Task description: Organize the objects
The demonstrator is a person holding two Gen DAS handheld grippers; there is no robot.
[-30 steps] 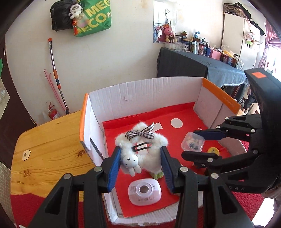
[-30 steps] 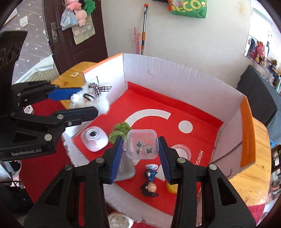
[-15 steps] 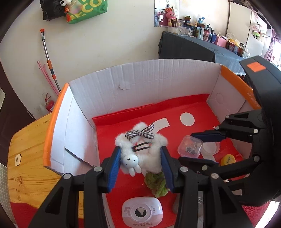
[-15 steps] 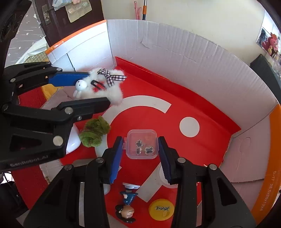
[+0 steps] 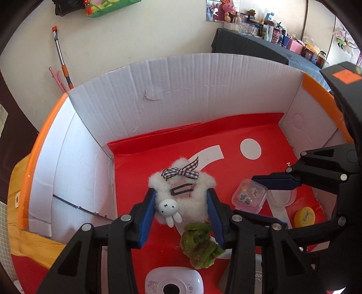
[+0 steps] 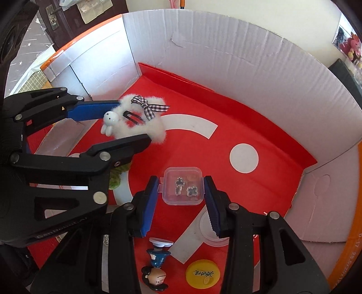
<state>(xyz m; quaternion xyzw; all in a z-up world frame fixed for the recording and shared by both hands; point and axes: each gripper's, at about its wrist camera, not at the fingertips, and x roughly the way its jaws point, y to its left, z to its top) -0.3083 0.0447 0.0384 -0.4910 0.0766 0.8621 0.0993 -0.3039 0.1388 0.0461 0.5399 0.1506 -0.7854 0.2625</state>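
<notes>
Left gripper (image 5: 181, 212) pinched on fluffy toy (image 5: 181, 192) near box (image 5: 203, 90) left wall, right gripper (image 6: 181, 199) pinched on clear case (image 6: 183, 186) mid-floor: might slip out, drop crooked, bump green fluff (image 5: 200, 246).

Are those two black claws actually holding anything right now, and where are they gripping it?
Yes. The left gripper clamps the white fluffy toy by its two sides. The right gripper pinches the small clear box across its left and right walls.

place: home room | cues: mop (image 5: 60, 54) against wall; cluttered side table (image 5: 253, 48); wall-hung bag (image 5: 108, 8)
</notes>
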